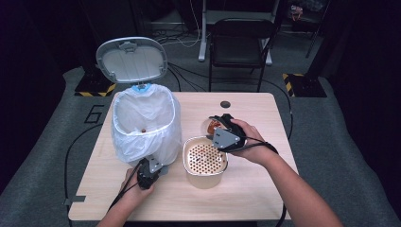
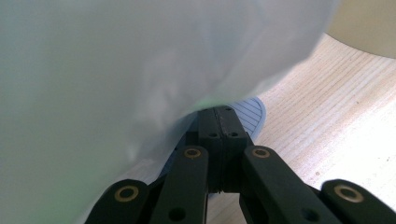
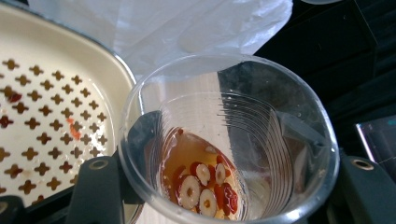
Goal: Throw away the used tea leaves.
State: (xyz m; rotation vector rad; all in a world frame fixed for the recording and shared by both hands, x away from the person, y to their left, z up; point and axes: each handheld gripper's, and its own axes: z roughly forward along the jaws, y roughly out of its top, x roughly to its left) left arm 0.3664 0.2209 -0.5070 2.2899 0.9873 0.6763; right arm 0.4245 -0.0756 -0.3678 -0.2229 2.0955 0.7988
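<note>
Nearest the front edge of the worktop (image 1: pixel 246 198), the left gripper (image 1: pixel 150 171) sits low at the base of the white bin with its crinkly translucent plastic liner (image 1: pixel 145 124). Its jaws are pressed together, right up against the pale ribbed foot pedal (image 2: pixel 251 113), with the liner draped over them. The lid (image 1: pixel 131 59) stands open, so my guess is this hand is pressing the pedal down.

A bit further in, near the middle, sits the cream plastic strainer tub with a perforated insert (image 1: pixel 204 160), dotted with a few reddish scraps. Just behind it the right gripper (image 1: pixel 222 130) has its jaws pinching a clear ridged plastic cup (image 3: pixel 229 140) from both sides. The cup is tipped and holds amber liquid plus red-skinned, pale-centred fruit slices (image 3: pixel 201 184).

Looks like the step in hand is pouring the cup over the strainer. The next move calls for tilting it further above the holes so the liquid drains and the solids get caught, without squeezing the thin cup so hard it buckles.
</note>
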